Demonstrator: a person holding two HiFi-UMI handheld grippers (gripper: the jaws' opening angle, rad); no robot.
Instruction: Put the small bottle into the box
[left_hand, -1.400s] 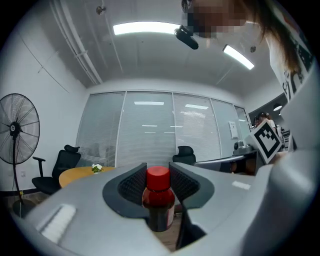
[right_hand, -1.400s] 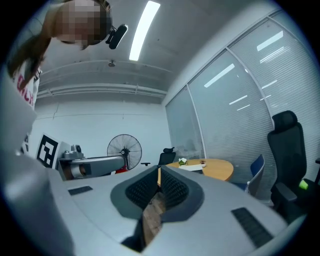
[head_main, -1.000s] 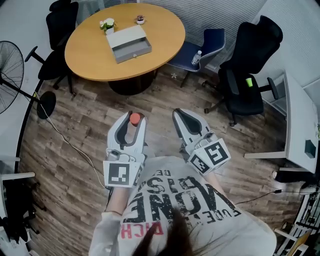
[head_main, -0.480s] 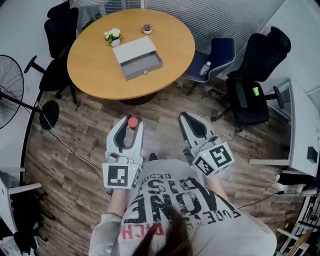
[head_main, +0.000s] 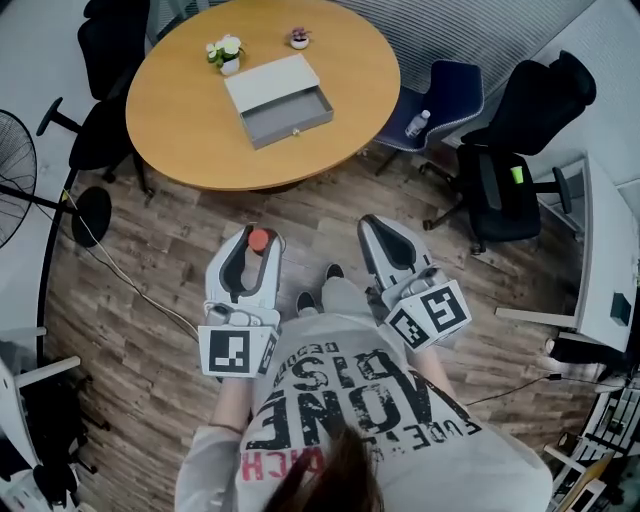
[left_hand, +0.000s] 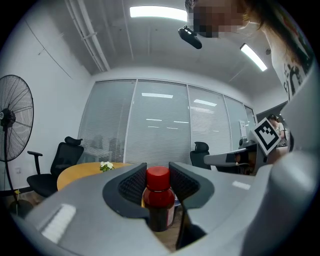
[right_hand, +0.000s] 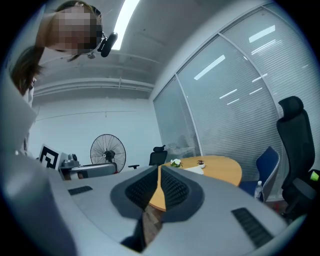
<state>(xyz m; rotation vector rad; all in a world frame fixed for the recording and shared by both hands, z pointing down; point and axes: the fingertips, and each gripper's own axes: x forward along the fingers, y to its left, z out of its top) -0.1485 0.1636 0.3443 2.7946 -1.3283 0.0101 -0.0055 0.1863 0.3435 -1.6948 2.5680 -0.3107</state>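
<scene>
At about 9 o'clock in the head view, a standing fan (head_main: 15, 190) is seen at the edge of the wooden floor; it plays no part in the task. The round table (head_main: 180, 120) is set at about 11 to 12 o'clock, well apart from the person. On it the box (head_main: 285, 108) lies open with its grey inside facing up and apparently empty, so that something can be dropped in from above. Two small potted plants (head_main: 228, 52) stand just beyond the box, towards the table's far edge.

Below the table, the left gripper (head_main: 252, 250) is held in front of the body and pointed towards 12 o'clock. The small bottle (left_hand: 159, 200) is clamped between its ribbed pads. The bottle is kept upright, red cap on top, with the pads pressing on its neck and shoulder. This is judged to be a carrying hold that keeps the bottle steady on the way to the box. The box is not yet within reach.

The right gripper (head_main: 378, 232) is held beside it at about 1 o'clock. Its jaws are brought together with nothing between them, and it is judged to be idle for now.

At about 2 o'clock, a blue chair (head_main: 445, 95) with a clear water bottle (head_main: 418, 123) on its seat stands near the table.
</scene>
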